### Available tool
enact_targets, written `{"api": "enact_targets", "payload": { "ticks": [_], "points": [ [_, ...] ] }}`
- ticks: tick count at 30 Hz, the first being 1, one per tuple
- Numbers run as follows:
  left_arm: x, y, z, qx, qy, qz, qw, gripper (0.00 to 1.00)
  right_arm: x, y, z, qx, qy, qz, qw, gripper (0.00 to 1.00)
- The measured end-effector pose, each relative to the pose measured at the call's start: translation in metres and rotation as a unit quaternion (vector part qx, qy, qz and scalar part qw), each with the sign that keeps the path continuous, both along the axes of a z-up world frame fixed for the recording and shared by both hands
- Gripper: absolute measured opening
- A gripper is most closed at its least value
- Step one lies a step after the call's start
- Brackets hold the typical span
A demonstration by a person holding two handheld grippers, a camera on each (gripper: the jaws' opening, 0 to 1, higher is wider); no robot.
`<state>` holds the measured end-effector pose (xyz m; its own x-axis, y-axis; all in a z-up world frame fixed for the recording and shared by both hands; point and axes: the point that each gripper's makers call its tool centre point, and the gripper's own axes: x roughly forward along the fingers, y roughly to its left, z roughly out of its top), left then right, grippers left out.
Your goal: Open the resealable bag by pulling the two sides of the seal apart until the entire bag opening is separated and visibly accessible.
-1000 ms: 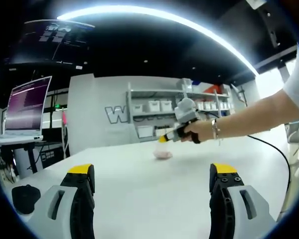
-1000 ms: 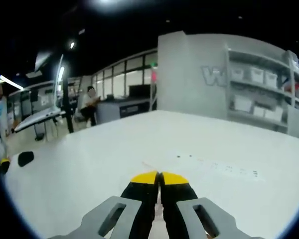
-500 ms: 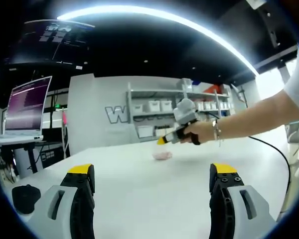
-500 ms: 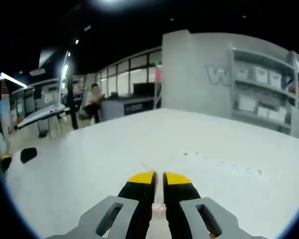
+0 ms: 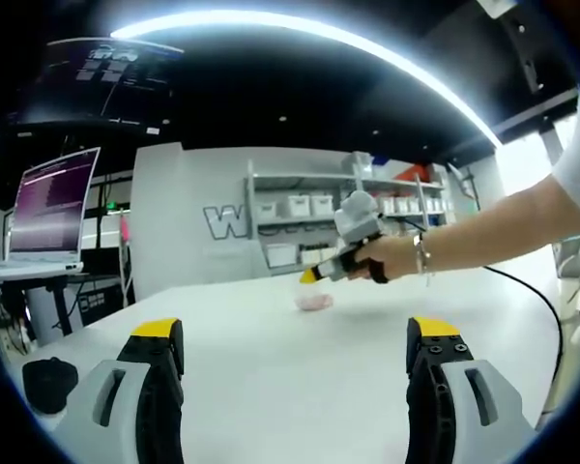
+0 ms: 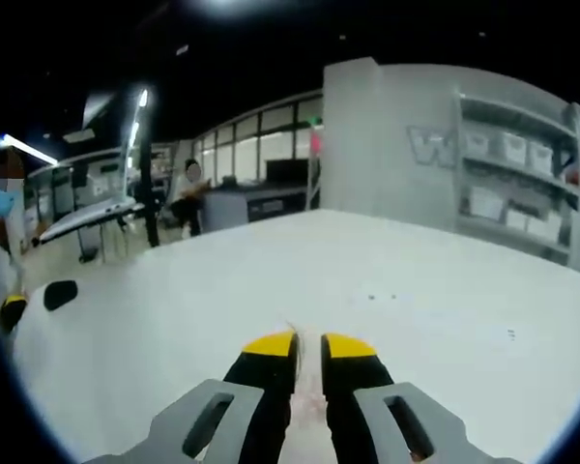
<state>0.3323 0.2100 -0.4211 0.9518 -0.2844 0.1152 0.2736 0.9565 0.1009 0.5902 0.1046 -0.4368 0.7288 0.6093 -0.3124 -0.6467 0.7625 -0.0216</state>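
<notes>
grey wall (image 5: 188,208) — big "w" (image 5: 224,222); pink bag (image 5: 314,303) below right tongs (image 5: 307,277)

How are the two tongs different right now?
The left tongs are spread wide open with bare table between their tips; the right tongs are almost closed, with a thin strip of the clear bag between them. The left tongs sit low near the table's near edge; the right tongs, seen from the left gripper view, hang above the pinkish bag. Both have yellow tips on black fingers and grey bodies.
</notes>
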Motion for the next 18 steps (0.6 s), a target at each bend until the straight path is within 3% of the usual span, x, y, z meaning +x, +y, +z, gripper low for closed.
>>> {"api": "enact_targets", "payload": {
  "ticks": [16, 18],
  "points": [
    [-0.001, -0.002, 0.0, -0.001, 0.0, -0.001, 1.0, 0.94, -0.027, 0.006, -0.005, -0.005, -0.001, 0.018, 0.9998, 0.13],
    [-0.002, -0.001, 0.0, -0.001, 0.0, 0.0, 1.0, 0.94, -0.022, 0.008, -0.005, -0.005, -0.001, 0.021, 0.9998, 0.14]
  ]
}}
